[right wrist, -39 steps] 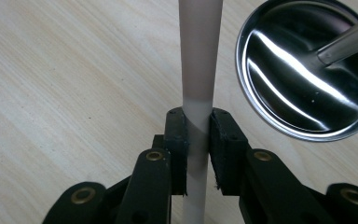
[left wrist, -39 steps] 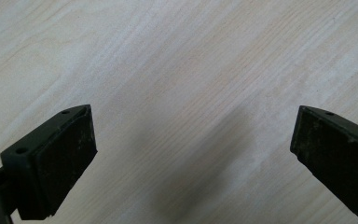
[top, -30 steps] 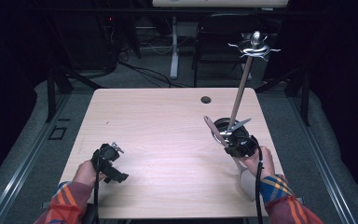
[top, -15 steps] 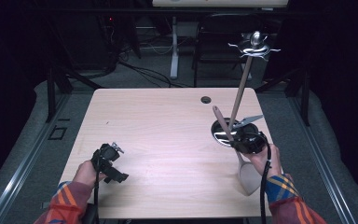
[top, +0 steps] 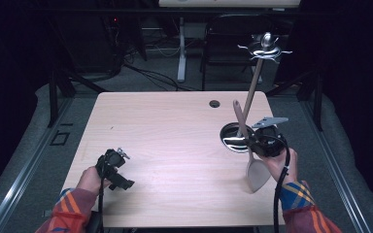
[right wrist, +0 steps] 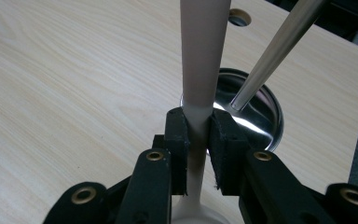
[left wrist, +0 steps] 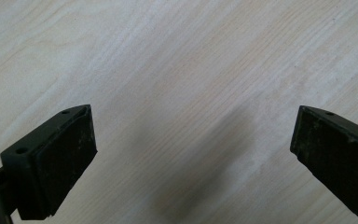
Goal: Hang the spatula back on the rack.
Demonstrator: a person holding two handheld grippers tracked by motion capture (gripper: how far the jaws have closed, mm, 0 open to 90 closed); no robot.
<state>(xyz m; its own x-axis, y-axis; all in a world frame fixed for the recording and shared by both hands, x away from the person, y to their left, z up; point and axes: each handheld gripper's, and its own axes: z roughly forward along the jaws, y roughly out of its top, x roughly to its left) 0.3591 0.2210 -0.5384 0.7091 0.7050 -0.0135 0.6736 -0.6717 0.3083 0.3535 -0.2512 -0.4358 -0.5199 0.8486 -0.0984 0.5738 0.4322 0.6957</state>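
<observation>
High view: right tool holds a beige spatula by its handle, blade low toward the person, handle tip rising over the round steel base of a utensil stand. The stand's pole tilts up to a hook crown at the far right. Left tool rests low near the front left of the wooden surface, well apart from the stand.

Left gripper view: left tool, jaws spread wide with nothing between them, bare wood grain below.

Right gripper view: right tool, both pads clamped on the narrow neck of the spatula, blade end just showing at the bottom edge. The steel base lies just beyond, and the pole crosses close to the right of the handle without touching it.

Step in hand: judged as carrying the spatula toward the stand, probably to hang it.

Doing it well: keep the clamp firm, since the smooth handle could slide through the pads; lift the handle tip clear of the pole before swinging toward a hook; whether the handle has a hanging hole cannot be told.
</observation>
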